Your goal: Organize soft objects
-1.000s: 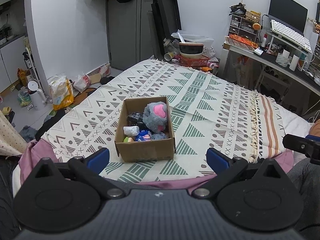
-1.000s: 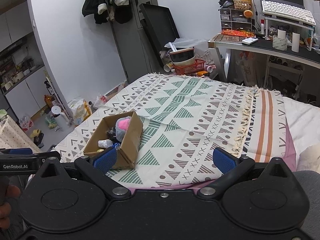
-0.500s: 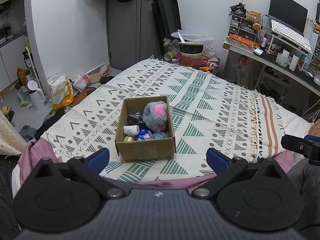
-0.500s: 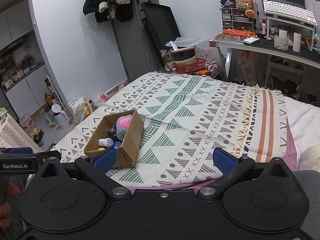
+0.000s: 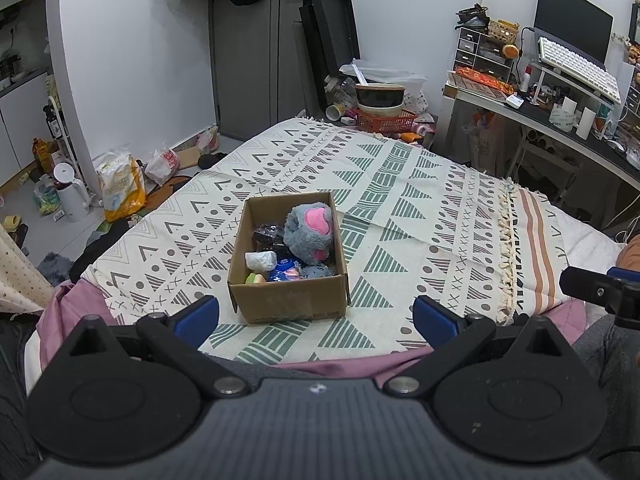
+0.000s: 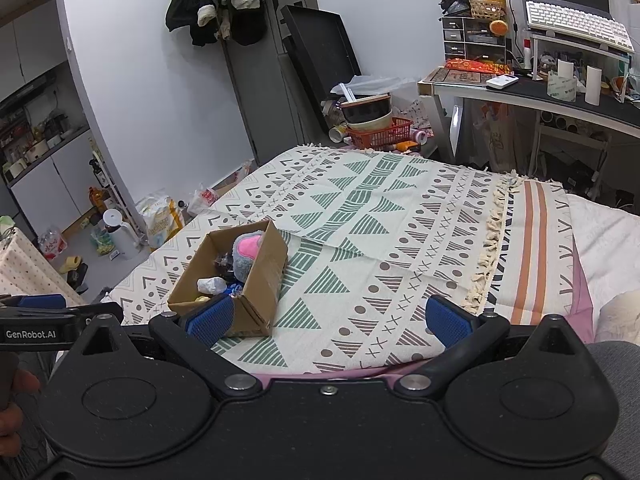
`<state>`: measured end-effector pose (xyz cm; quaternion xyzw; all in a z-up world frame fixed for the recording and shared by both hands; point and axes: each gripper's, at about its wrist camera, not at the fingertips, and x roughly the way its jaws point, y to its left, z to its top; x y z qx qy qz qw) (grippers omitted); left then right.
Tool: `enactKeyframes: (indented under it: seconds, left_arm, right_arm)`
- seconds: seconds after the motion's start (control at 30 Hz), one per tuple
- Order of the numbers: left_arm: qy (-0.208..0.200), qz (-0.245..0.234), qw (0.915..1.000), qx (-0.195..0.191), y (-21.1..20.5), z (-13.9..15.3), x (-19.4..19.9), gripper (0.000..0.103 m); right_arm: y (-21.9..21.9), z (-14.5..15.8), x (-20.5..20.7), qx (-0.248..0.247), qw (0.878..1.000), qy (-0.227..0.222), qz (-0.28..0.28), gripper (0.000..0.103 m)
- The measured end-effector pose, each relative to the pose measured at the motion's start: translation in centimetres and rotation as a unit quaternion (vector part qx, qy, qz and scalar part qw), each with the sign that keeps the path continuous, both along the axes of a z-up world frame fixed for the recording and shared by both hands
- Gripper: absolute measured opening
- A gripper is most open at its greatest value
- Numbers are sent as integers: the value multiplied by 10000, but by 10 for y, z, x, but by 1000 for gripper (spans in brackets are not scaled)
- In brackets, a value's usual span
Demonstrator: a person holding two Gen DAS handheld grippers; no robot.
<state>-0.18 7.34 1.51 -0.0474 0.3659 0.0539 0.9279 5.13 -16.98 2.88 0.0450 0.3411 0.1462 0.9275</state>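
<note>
Both tools hang back at the near edge of the bed, and each one is spread wide with nothing between its blue pads: the left gripper (image 5: 316,316) frames the open brown cardboard box (image 5: 288,300) squarely between its fingers without touching it, while the right gripper (image 6: 328,316) looks out over bare patterned cloth, its left blue fingertip (image 6: 210,316) overlapping the box's near corner in the right wrist view, contact not clear. The box sits on the cream blanket with green triangles and brown dots (image 5: 400,208), near the front edge of the bed. Inside, a fluffy grey plush slipper with pink paw pads (image 5: 310,232) leans against the right wall and rises above the rim. Beside it lie a small white soft bundle (image 5: 260,261), something dark and shiny (image 5: 266,234) toward the back, a blue packet-like item (image 5: 285,272), and a pale green and peach soft piece (image 5: 255,279) in the front left corner. At the right edge of the left wrist view, the other tool's black finger pokes in, well apart from the box.
</note>
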Motion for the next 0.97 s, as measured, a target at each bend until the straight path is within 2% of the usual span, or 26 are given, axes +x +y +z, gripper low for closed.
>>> enactKeyframes:
  seconds: [0.97]
  left_arm:
    - [-45, -55, 10000, 5, -5, 0, 0, 102]
  right_arm:
    - [-1, -4, 3, 21, 9999, 110, -94, 103]
